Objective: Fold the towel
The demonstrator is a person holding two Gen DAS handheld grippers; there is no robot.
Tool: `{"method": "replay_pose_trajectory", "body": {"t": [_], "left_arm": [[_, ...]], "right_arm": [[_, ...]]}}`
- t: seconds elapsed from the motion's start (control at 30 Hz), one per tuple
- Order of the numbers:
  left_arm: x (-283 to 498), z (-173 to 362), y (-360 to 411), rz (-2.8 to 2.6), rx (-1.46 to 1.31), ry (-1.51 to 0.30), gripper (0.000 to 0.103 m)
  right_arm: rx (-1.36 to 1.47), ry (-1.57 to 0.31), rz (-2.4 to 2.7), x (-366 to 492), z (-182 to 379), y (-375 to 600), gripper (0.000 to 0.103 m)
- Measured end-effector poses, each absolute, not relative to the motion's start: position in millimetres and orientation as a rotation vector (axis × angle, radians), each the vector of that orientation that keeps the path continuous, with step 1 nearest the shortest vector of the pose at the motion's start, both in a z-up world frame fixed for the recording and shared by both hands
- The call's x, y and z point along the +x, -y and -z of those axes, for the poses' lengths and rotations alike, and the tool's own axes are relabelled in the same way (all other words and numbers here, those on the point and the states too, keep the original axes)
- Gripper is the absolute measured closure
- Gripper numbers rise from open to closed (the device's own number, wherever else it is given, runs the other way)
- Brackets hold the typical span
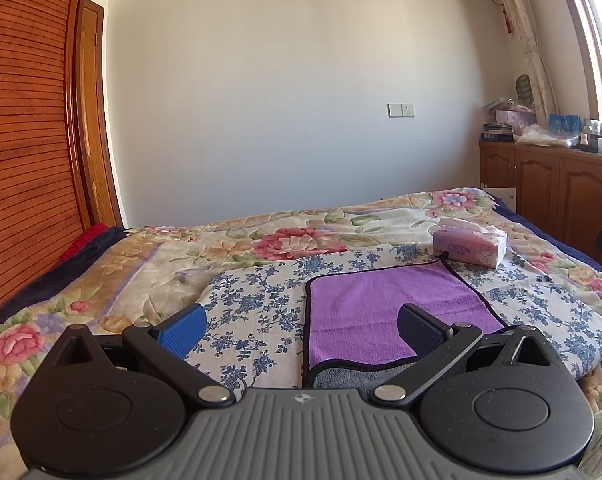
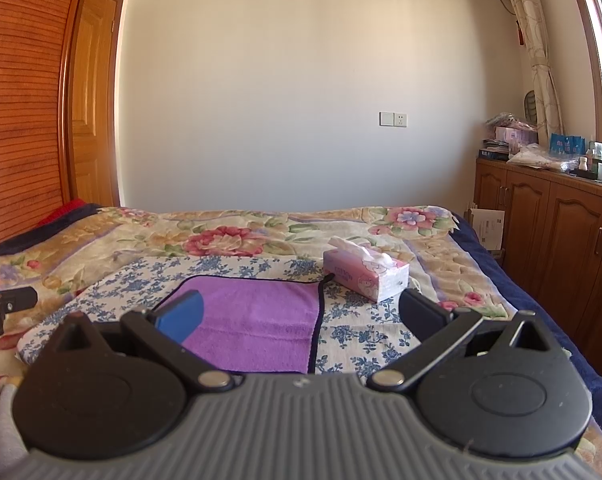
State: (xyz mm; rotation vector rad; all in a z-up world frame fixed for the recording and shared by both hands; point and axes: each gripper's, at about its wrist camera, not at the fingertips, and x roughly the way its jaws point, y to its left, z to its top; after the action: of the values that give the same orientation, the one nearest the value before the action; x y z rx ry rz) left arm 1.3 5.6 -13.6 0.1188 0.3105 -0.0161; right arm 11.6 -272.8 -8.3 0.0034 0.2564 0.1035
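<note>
Left wrist view: the left gripper (image 1: pixel 301 330) hovers over the bed (image 1: pixel 101 280) with its fingers (image 1: pixel 183 330) spread wide and holding nothing. The purple towel (image 1: pixel 389 304) lies flat on a blue-flowered cloth (image 1: pixel 253 304), ahead and to the right of centre, so its left edge runs between the fingers. Its near left corner is turned up, showing a grey underside. A tissue box (image 1: pixel 471 246) sits just beyond its far right corner.

Right wrist view: the right gripper (image 2: pixel 301 320) is likewise released and empty. The towel (image 2: pixel 257 316) lies ahead and left of centre, with its right edge between the fingers (image 2: pixel 423 316). Both grippers seem about equally near, each lined up with its own side edge.
</note>
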Motion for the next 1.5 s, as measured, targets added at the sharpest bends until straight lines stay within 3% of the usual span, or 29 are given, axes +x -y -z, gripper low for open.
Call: {"method": "replay_pose_trajectory", "body": {"t": [0.63,0.8,1.27,1.4,1.5], "left_arm": [[28.2,19.8,-0.2,0.079,0.11,-0.39,0.0],[35.0,23.5,-0.9,0.098,0.104,-0.411,0.007],[58.1,36.4,-0.2,0.103,0.127,-0.468,0.011],[67.6,42.3,-1.8,0.104,0.125,-0.493,0.011],[76.2,47.4,-2.6,0.108,0.128,-0.516,0.011]], "right_arm": [[-0.027,-0.315,-0.116,33.5,17.4,261.0,0.0],[-0.041,-0.344,-0.125,43.0,23.0,258.7,0.0],[-0.095,-0.471,-0.169,75.2,40.2,252.7,0.001],[-0.101,-0.522,-0.184,88.5,47.6,252.3,0.013],[-0.112,-0.561,-0.195,99.1,53.7,251.7,0.015]]}}
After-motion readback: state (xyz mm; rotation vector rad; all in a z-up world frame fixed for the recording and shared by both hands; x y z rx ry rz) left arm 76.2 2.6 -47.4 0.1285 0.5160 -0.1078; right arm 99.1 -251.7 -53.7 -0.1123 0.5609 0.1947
